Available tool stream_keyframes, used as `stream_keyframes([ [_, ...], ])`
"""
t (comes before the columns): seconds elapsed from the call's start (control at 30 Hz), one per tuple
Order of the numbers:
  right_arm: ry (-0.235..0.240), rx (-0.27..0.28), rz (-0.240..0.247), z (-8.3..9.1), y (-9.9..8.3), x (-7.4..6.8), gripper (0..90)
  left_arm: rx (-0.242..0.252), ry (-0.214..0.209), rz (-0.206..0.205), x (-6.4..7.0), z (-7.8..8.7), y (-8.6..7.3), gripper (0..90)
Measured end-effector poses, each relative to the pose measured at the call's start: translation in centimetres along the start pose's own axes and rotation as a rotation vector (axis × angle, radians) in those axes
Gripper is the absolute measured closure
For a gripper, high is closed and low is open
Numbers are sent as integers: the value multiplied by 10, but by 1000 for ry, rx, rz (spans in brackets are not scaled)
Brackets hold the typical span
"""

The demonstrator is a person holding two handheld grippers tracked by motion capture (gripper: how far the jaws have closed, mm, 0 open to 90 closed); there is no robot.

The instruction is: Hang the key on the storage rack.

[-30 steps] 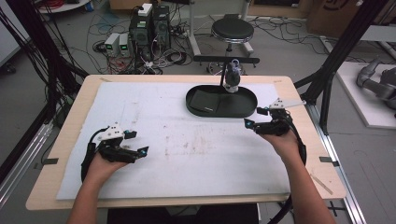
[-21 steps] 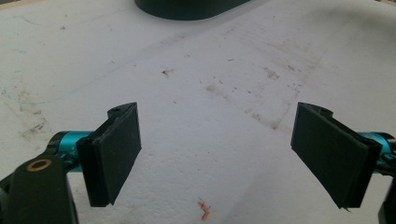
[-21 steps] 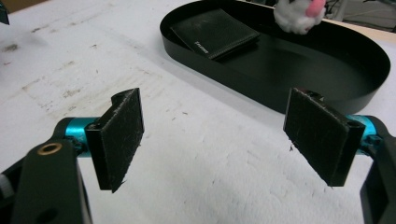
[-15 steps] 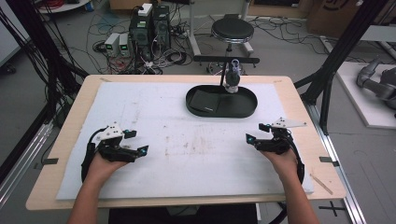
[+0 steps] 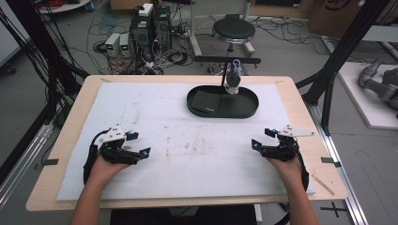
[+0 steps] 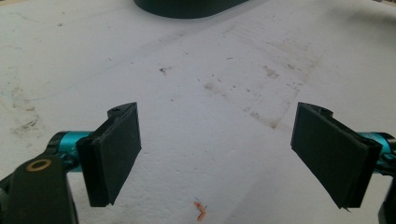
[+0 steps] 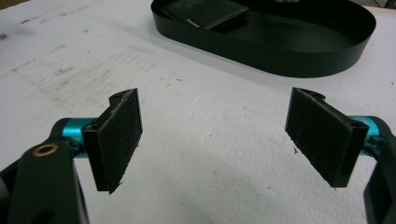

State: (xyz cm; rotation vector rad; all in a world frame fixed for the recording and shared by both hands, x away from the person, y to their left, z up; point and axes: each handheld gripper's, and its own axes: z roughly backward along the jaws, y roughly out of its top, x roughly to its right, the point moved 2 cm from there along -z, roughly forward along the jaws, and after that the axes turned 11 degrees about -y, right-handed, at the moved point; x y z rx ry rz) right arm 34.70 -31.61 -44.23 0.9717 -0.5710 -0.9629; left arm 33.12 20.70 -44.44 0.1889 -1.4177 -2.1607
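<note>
Half the black tray (image 6: 191, 7) is cropped out.

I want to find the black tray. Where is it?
In the high view the black oval tray sits on the white mat at the table's far side, right of centre, beyond both grippers, with a flat black pad inside.

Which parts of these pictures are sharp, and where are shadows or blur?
High view: even light, soft all over, black tray clear enough. Left gripper view: fingers sharp, white mat crisp, faint shadow below. Right gripper view: fingers sharp, the tray slightly soft, with dull sheen.
</note>
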Motion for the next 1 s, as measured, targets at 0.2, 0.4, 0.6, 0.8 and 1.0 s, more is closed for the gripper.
stream_keyframes([
  [0.2, 6, -12, 6, -3, 0, -4, 192, 4, -5, -6, 2, 0, 0, 160],
  [0.4, 10, -20, 13, -4, 0, -7, 192, 4, -4, -8, 2, 0, 1, 160],
  [0.6, 8, -26, 19, -6, -1, -6, 192, -1, -1, -6, 1, 0, 1, 160],
  [0.8, 8, -29, 15, -6, -1, -5, 192, -5, 4, -3, 0, -1, 0, 160],
  [1.0, 7, -27, 15, -6, -1, -5, 192, -3, 3, 0, -1, -1, 0, 160],
])
